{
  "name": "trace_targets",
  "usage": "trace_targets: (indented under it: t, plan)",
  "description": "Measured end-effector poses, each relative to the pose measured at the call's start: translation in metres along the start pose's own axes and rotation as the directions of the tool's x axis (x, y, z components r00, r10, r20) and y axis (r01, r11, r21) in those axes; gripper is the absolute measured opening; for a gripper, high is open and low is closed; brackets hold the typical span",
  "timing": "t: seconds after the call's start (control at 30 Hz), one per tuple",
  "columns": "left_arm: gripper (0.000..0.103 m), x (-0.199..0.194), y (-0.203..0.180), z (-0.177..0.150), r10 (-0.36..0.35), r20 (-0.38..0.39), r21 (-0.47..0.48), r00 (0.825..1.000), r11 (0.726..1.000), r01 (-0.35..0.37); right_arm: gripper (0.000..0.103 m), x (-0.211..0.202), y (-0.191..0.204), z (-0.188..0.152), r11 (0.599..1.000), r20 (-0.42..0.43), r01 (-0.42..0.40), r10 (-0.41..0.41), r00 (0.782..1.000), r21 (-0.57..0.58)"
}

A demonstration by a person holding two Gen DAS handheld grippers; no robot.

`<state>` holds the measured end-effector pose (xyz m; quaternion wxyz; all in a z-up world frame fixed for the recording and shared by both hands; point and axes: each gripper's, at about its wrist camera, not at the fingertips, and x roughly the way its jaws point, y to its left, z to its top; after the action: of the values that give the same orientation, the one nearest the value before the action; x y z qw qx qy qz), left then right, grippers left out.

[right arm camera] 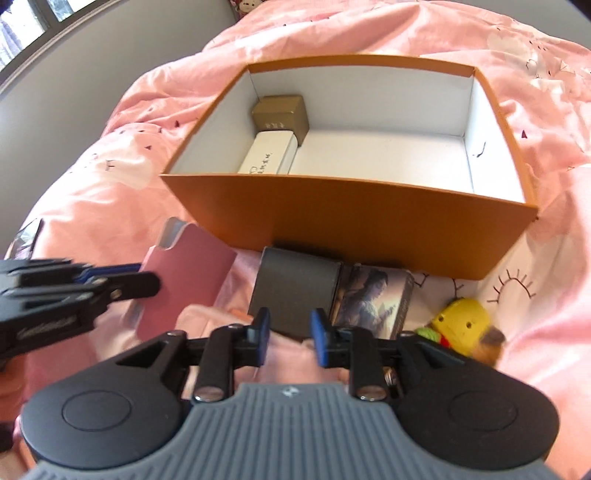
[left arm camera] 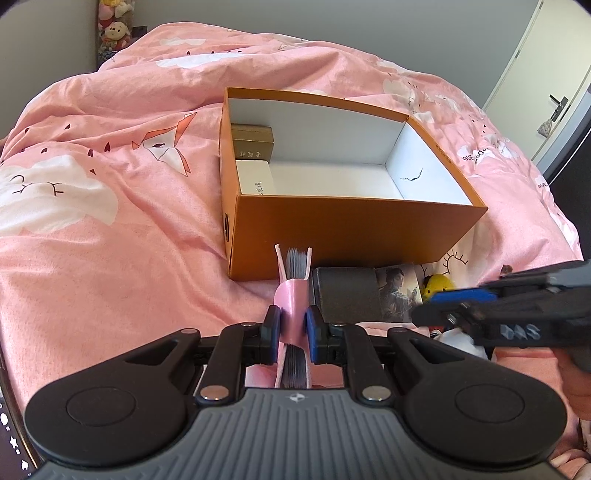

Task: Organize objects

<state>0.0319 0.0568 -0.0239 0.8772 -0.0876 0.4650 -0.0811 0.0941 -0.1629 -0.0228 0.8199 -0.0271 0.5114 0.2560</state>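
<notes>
My left gripper (left arm camera: 291, 325) is shut on a pink-covered booklet (left arm camera: 292, 295) with grey pages, held on edge just in front of the orange box (left arm camera: 351, 225). The box is open and white inside, with a gold box (left arm camera: 253, 144) and a white box (left arm camera: 255, 177) in its left end. My right gripper (right arm camera: 290, 328) stands open with nothing between its fingers, just short of a dark grey box (right arm camera: 295, 284) with a picture panel that lies against the orange box (right arm camera: 351, 221). The pink booklet (right arm camera: 184, 277) and left gripper (right arm camera: 147, 282) show at the left.
A yellow plush toy (right arm camera: 461, 317) lies right of the dark grey box. Everything rests on a rumpled pink duvet (left arm camera: 110, 221). Plush toys (left arm camera: 114, 29) sit at the far left wall. A door (left arm camera: 554, 107) stands at the right.
</notes>
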Motion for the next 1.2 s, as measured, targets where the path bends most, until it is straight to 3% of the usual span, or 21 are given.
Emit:
trace_targets:
  t: [0.1,0.27,0.4,0.43,0.5,0.6,0.63,0.67,0.97,1.2]
  plan:
    - [0.016,0.0,0.002,0.0,-0.001,-0.004,-0.008,1.0,1.0,0.001,0.05,-0.008,0.005,-0.011,0.997,-0.024,0.001,-0.003,1.0,-0.078]
    - [0.016,0.0,0.002,0.0,0.0,-0.004,-0.009,1.0,1.0,0.0,0.067,-0.005,0.013,-0.029,0.964,-0.067,0.016,-0.035,0.997,-0.265]
    - [0.016,0.0,0.0,0.0,-0.001,-0.004,-0.004,1.0,1.0,0.001,0.067,0.016,0.015,-0.035,0.936,-0.09,0.056,-0.092,0.992,-0.347]
    - [0.016,0.0,0.0,0.0,-0.001,-0.004,-0.004,1.0,1.0,0.001,0.066,0.022,0.015,-0.035,0.933,-0.098,0.054,-0.095,0.991,-0.356]
    - [0.016,0.0,0.0,0.0,-0.002,-0.005,-0.008,1.0,1.0,0.002,0.052,0.033,0.015,-0.036,0.926,-0.099,0.06,-0.103,0.99,-0.372]
    - [0.016,0.0,-0.001,0.0,0.0,-0.004,-0.009,1.0,1.0,0.0,0.04,0.04,0.014,-0.035,0.922,-0.07,0.091,-0.126,0.99,-0.377]
    - [0.016,0.0,-0.001,0.0,0.0,-0.005,-0.01,1.0,1.0,0.0,0.033,0.04,0.013,-0.034,0.924,-0.054,0.097,-0.125,0.991,-0.371]
    - [0.016,0.0,-0.001,0.0,-0.003,-0.005,-0.013,1.0,1.0,0.003,0.015,0.038,0.012,-0.033,0.922,-0.035,0.116,-0.138,0.99,-0.37]
    - [0.016,-0.002,-0.003,0.0,-0.037,-0.006,-0.024,0.999,0.999,0.037,0.007,-0.01,0.016,-0.019,0.922,0.088,0.123,-0.097,0.991,-0.368]
    - [0.016,-0.007,-0.006,-0.001,-0.077,-0.006,-0.029,0.997,0.997,0.077,0.005,-0.059,0.033,-0.006,0.876,0.099,0.124,-0.088,0.991,-0.465]
